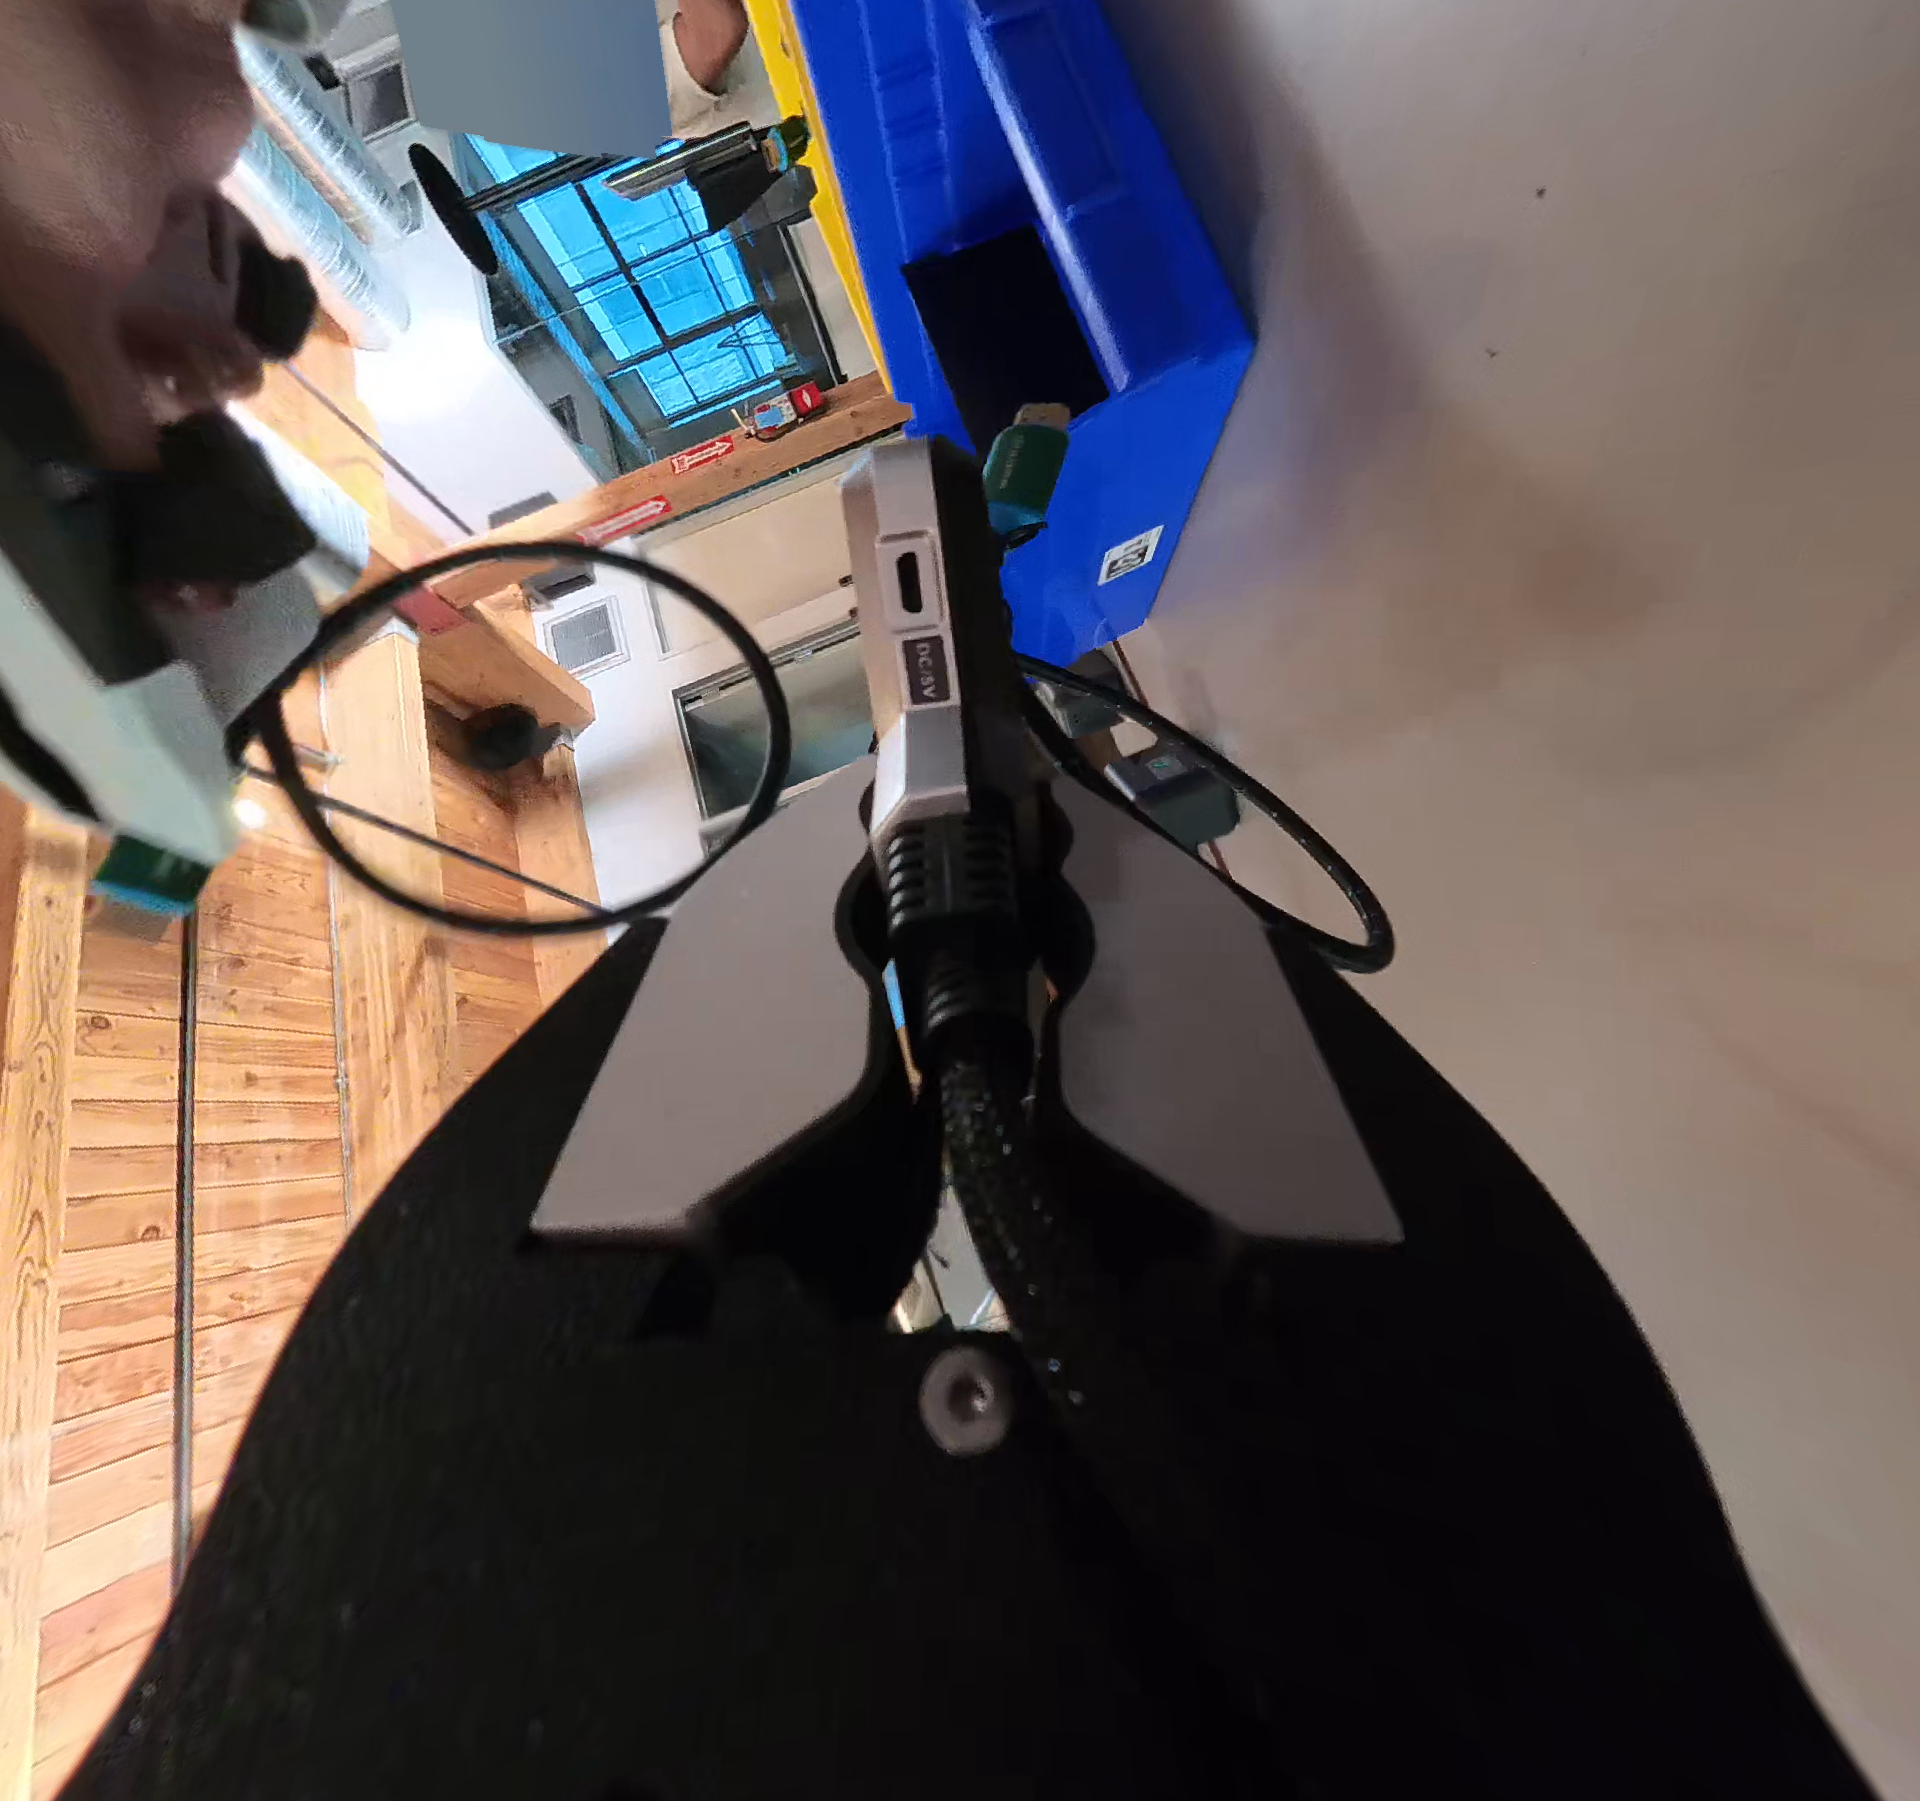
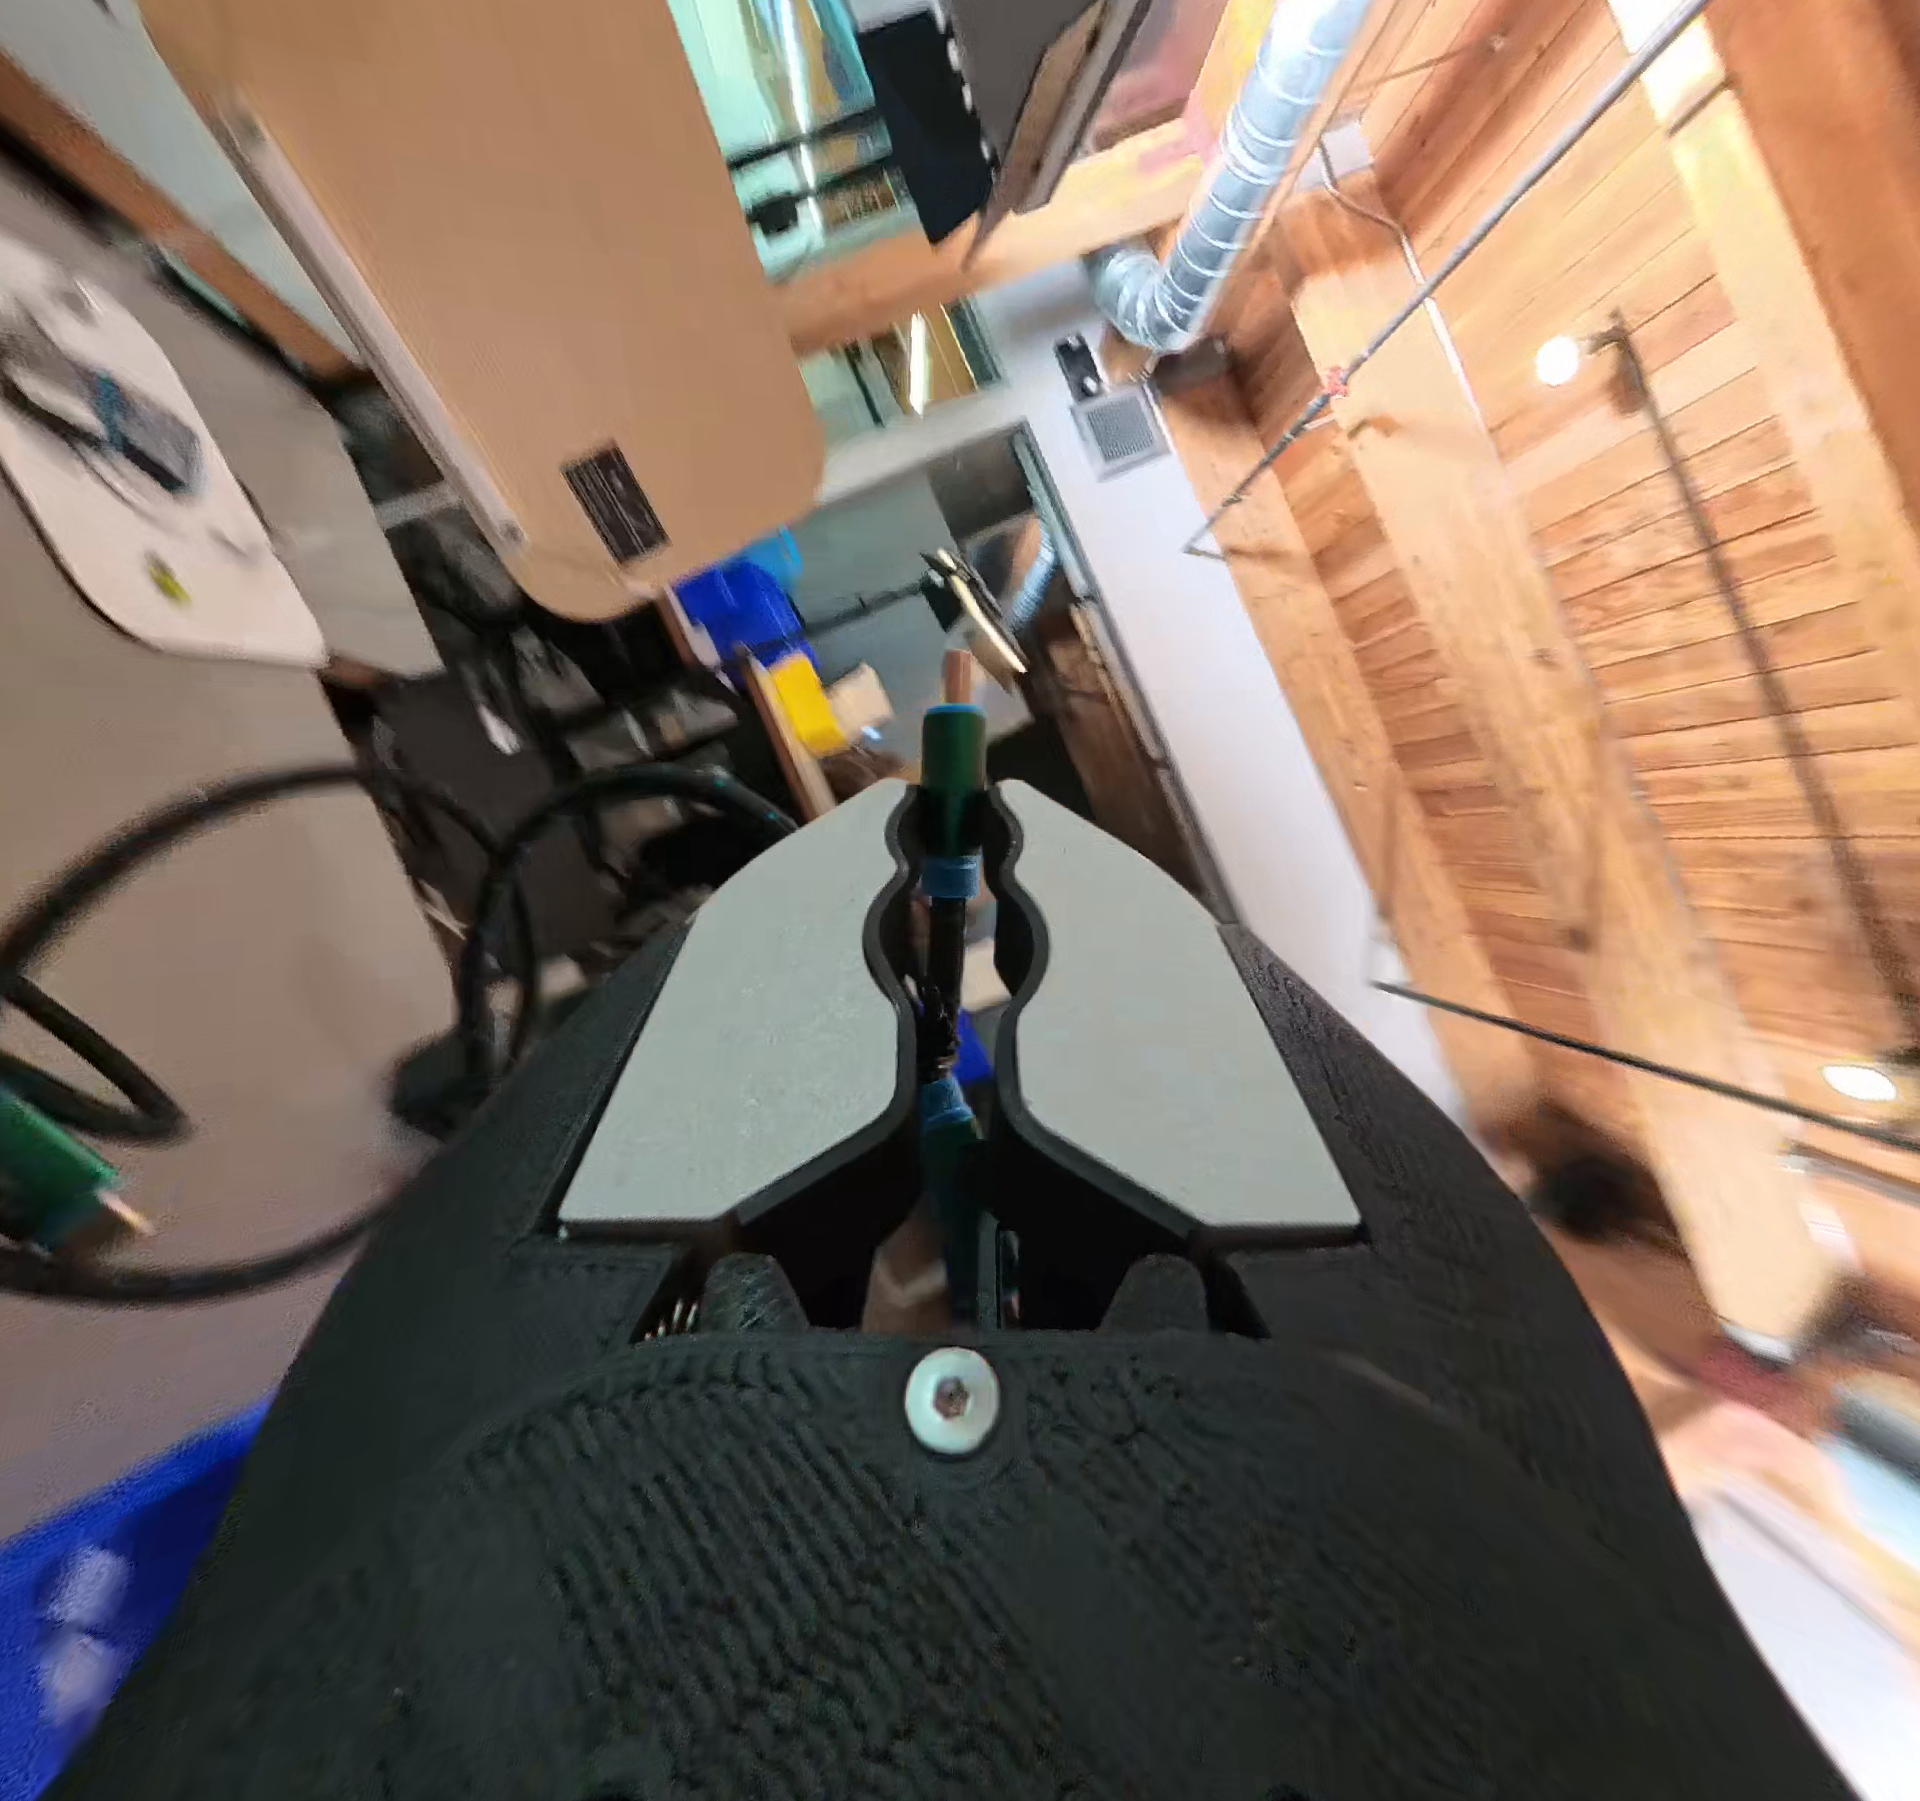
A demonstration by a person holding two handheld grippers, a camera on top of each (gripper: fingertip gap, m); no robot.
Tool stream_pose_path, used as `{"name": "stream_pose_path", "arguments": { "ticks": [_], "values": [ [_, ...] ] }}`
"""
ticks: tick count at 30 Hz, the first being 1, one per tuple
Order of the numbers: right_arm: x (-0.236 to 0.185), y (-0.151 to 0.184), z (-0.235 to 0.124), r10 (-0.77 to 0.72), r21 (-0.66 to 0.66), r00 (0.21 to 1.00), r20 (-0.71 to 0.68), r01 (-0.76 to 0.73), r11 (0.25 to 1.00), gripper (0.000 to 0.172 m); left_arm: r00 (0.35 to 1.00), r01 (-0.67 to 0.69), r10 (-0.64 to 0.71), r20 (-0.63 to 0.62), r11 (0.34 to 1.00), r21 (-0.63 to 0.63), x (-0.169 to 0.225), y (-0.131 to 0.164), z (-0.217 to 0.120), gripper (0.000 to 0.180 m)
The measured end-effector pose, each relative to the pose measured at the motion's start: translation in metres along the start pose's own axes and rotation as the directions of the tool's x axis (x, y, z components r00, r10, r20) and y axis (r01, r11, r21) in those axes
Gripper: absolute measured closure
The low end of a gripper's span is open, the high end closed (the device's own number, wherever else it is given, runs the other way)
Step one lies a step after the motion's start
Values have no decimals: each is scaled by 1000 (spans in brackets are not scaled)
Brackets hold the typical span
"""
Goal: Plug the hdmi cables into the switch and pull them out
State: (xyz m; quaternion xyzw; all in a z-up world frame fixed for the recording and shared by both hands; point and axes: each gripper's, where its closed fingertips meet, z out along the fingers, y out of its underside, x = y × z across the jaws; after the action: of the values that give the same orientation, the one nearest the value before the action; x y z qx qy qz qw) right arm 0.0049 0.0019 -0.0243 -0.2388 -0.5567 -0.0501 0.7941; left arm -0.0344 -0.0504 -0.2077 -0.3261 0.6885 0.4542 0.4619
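Note:
In the left wrist view my left gripper [image 1: 961,795] is shut on a silver adapter box [image 1: 914,629] with ports along its side. A black braided cable [image 1: 997,1159] runs back from the box between the fingers. My right gripper [image 2: 953,806] is shut on a green plug [image 2: 951,743] with a blue band, whose tip sticks out past the fingertips. A thin black cable [image 2: 943,930] trails back from it. The right gripper also shows at the far left of the left wrist view [image 1: 125,712], held by a hand, with the green plug [image 1: 145,878] at its tip. A thin black cable loop [image 1: 774,712] hangs between the two grippers.
A blue bin [image 1: 1039,193] stands on the pale table [image 1: 1558,608] just beyond the adapter, with another green plug [image 1: 1023,468] at its opening. A grey connector [image 1: 1179,785] lies on the table. In the right wrist view, black cable loops [image 2: 499,920] and a green plug [image 2: 52,1169] lie at the left. Across from one pair of fingers to the other is roughly 20 cm.

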Motion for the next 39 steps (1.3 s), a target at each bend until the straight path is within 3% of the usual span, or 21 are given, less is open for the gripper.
{"name": "stream_pose_path", "arguments": {
  "ticks": [4,7,10,15,19,23,29,36,39],
  "values": [
    [10,-16,8,235,120,972,-8,-233,965,162,1000,-18,18,-16,999,33,7,-11,10,157],
    [-19,-27,20,301,160,950,77,-310,937,162,1000,-30,30,4,999,30,5,-14,15,157],
    [-61,-27,28,126,147,987,95,-139,979,161,1000,-5,5,0,1000,30,8,-14,17,156],
    [-91,-19,25,-90,147,986,140,69,987,162,999,15,-16,34,1000,25,16,-13,13,156],
    [-127,16,28,-325,110,917,229,308,945,162,980,55,-60,189,998,34,-16,-12,-1,156],
    [-132,20,16,-432,140,871,234,410,901,161,975,52,-56,216,998,25,-13,-9,-4,156],
    [-124,4,0,-692,182,711,121,670,720,163,942,19,-9,335,999,-26,-25,-7,-11,156],
    [-122,-7,-10,-838,223,528,138,807,546,162,915,-19,36,402,999,-45,-35,-13,-15,156],
    [-121,-8,-11,-857,238,498,133,823,516,162,911,-15,33,411,999,-48,-37,-13,-16,156]
  ]
}}
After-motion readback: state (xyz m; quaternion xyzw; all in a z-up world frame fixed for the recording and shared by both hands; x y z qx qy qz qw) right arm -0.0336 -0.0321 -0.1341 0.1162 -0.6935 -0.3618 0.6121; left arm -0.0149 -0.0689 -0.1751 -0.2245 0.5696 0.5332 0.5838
